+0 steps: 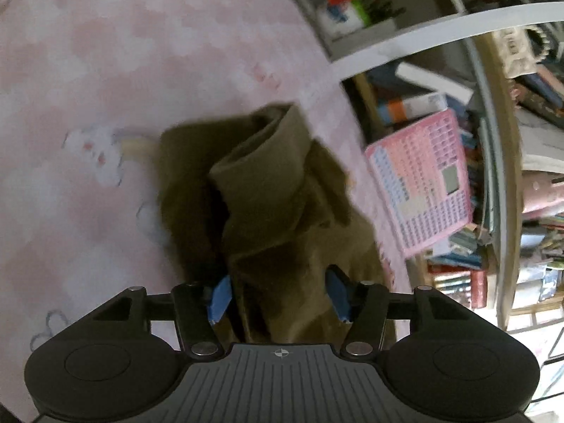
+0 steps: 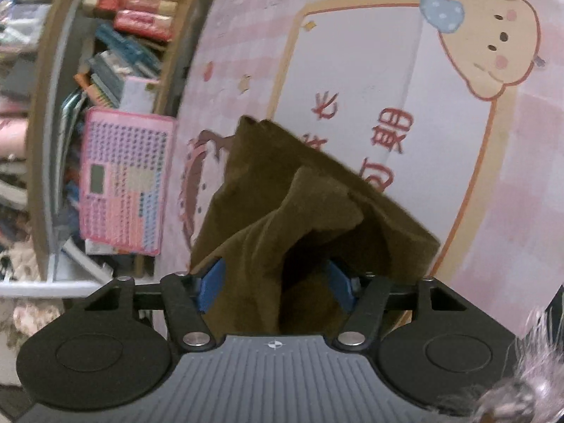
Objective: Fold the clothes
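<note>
An olive-brown garment (image 1: 275,204) hangs bunched over the pink patterned table cover (image 1: 123,88). My left gripper (image 1: 280,296) is shut on a fold of it, with the cloth between its blue pads (image 1: 221,298). In the right wrist view the same garment (image 2: 303,211) drapes forward over the pink cover with a cartoon print (image 2: 352,70). My right gripper (image 2: 278,285) is shut on another part of the cloth, between its blue pads (image 2: 210,287). Both grippers hold the cloth lifted off the surface.
A pink toy keyboard (image 1: 423,183) stands beside the table edge, also in the right wrist view (image 2: 123,179). Crowded bookshelves (image 1: 493,141) stand behind it. Something grey and fluffy (image 2: 521,380) is at the lower right.
</note>
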Action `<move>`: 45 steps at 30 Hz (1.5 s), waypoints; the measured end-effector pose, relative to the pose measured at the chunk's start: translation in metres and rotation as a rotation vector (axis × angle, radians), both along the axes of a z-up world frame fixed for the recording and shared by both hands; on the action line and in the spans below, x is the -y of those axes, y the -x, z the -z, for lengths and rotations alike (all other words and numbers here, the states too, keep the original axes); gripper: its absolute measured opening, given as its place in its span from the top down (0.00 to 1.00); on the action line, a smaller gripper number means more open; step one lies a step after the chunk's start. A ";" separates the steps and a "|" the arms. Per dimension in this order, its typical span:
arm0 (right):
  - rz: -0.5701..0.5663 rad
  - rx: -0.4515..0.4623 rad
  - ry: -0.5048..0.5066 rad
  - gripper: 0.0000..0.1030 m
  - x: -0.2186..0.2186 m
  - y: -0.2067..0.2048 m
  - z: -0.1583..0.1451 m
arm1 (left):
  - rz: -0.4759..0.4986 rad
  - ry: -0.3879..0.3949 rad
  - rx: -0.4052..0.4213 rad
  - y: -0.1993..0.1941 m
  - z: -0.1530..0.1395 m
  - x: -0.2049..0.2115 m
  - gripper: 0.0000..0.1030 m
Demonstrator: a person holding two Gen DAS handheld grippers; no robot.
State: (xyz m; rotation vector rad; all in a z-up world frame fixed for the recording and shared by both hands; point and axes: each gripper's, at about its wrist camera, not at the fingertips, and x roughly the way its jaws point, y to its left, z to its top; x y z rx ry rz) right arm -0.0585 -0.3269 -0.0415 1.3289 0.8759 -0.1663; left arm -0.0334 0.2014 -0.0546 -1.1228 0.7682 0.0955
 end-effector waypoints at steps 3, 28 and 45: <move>0.039 -0.021 -0.055 0.45 0.007 -0.001 0.006 | -0.002 -0.046 -0.022 -0.005 -0.012 -0.001 0.90; 0.019 -0.181 0.045 0.91 -0.003 0.015 0.014 | 0.123 -0.028 -0.082 0.013 -0.023 0.007 0.54; 0.023 -0.187 0.054 0.91 -0.001 0.016 0.009 | 0.164 0.234 -0.193 0.009 0.004 0.045 0.40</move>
